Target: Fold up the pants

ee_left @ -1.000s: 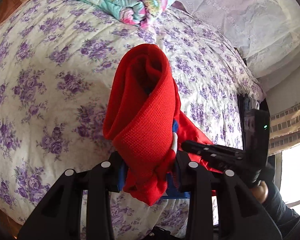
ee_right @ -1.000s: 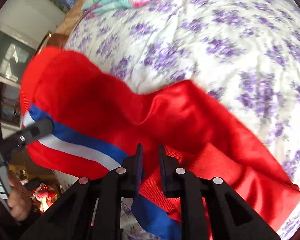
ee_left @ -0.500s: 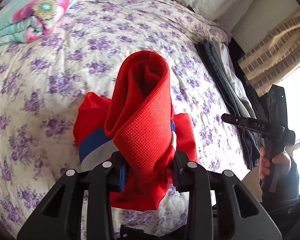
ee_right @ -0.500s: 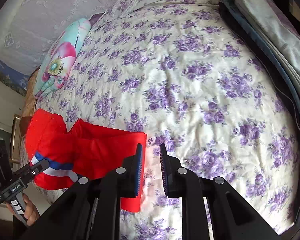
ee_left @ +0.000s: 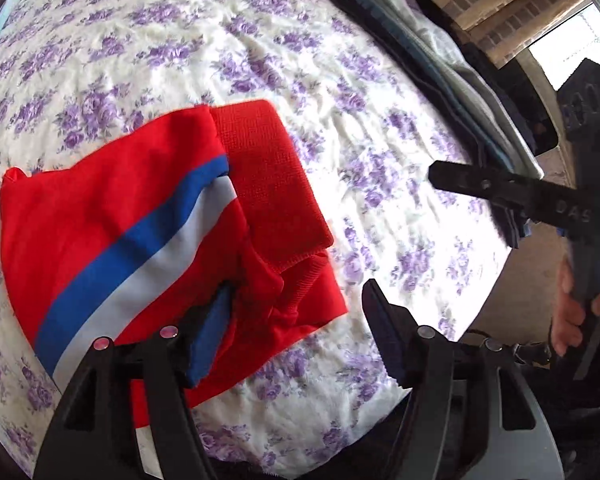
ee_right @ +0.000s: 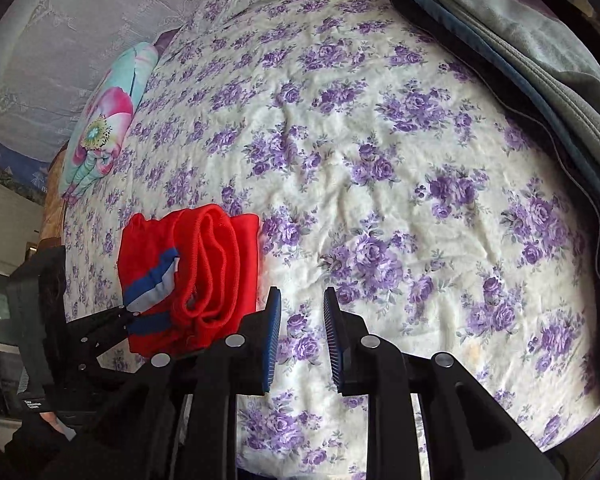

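The red pants (ee_left: pixel 148 216) with a blue and white side stripe lie folded in a compact bundle on the floral bed sheet (ee_left: pixel 340 80). My left gripper (ee_left: pixel 296 332) hovers over their near edge. Its jaws are opening wide, its left finger (ee_left: pixel 204 340) overlaps the cloth, and the pads do not press on it. In the right wrist view the pants (ee_right: pixel 220 264) sit at the left, with the left gripper (ee_right: pixel 112 332) beside them. My right gripper (ee_right: pixel 303 332) hangs over bare sheet to the right of the pants. Its jaws are opening with a narrow gap and nothing between them.
A folded flowered quilt (ee_right: pixel 100 128) lies at the far left of the bed. A stack of folded grey and dark clothes (ee_right: pixel 540 60) runs along the right edge. A person's hand (ee_left: pixel 572 312) holds the right gripper (ee_left: pixel 476 190) past the bed's edge.
The left gripper let go of the rolled red pants and its jaws spread; the pants now lie on the bed. The right gripper left the pants, moved right and opened slightly.
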Action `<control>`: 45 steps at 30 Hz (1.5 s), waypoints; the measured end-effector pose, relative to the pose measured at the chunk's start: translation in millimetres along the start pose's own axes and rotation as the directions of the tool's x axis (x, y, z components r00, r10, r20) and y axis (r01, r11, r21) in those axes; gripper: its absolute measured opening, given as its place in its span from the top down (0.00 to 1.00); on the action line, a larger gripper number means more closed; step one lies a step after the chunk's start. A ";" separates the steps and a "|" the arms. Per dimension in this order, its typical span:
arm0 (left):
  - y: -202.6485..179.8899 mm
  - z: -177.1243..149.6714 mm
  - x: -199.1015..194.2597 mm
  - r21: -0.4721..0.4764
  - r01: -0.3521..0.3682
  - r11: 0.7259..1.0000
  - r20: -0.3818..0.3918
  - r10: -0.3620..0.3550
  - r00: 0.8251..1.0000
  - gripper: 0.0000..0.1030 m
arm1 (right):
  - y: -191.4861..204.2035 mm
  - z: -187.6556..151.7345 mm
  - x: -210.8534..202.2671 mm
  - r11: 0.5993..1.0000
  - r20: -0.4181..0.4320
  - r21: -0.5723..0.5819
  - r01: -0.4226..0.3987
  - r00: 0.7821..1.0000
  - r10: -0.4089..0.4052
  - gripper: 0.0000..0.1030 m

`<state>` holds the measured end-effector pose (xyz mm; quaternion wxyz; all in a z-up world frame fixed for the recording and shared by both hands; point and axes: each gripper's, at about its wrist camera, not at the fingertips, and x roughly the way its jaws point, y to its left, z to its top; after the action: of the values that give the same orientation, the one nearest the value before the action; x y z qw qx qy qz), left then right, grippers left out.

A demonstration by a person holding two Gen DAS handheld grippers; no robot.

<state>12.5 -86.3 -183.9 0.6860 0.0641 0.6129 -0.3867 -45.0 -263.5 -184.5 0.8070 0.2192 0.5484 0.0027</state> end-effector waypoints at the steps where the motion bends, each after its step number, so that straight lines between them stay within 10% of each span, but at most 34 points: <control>1: 1.5 1.7 -12.3 -0.013 0.019 1.000 0.028 -0.019 0.999 0.38 | 8.8 0.3 0.3 0.999 -0.002 -0.030 -0.018 1.000 0.018 0.71; 7: 57.6 -10.2 -51.6 -0.190 -0.042 0.981 0.108 0.063 0.992 0.37 | 66.0 -3.1 21.4 0.976 -0.069 -0.190 -0.105 0.993 0.093 0.58; 11: 93.3 -19.8 -47.1 -0.302 -0.019 0.953 0.104 0.053 0.993 0.38 | 86.1 3.4 43.5 0.963 -0.037 -0.271 0.010 0.999 -0.021 0.58; 22: 92.4 -24.1 -25.2 -0.286 -0.041 0.957 0.069 0.063 0.996 0.35 | 65.5 12.0 83.2 0.964 -0.202 -0.234 0.125 0.964 -0.174 0.44; 31: 115.0 -62.6 -97.4 -0.384 0.036 0.923 0.234 0.060 0.970 0.41 | 193.6 47.0 59.0 0.854 -0.126 -0.511 -0.102 0.991 0.042 0.45; 36: 104.5 -60.0 -86.5 -0.336 0.039 0.941 0.215 0.036 0.976 0.59 | 254.6 46.4 129.9 0.753 -0.198 -0.649 -0.106 0.980 -0.033 0.60; 41: 110.0 -58.1 -43.2 -0.340 0.061 0.938 0.136 -0.015 0.991 0.80 | 255.4 51.0 182.9 0.762 -0.317 -0.640 -0.099 0.937 -0.145 0.90; 45: 116.2 -69.3 -12.7 -0.365 0.067 0.929 0.067 -0.046 0.997 0.83 | 247.6 54.5 204.0 0.778 -0.304 -0.628 -0.020 0.927 -0.221 0.94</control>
<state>29.1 38.9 -234.1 0.6918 -0.0940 0.6560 -0.2867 143.1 -8.9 -260.0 0.7177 -0.0931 0.6665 0.1792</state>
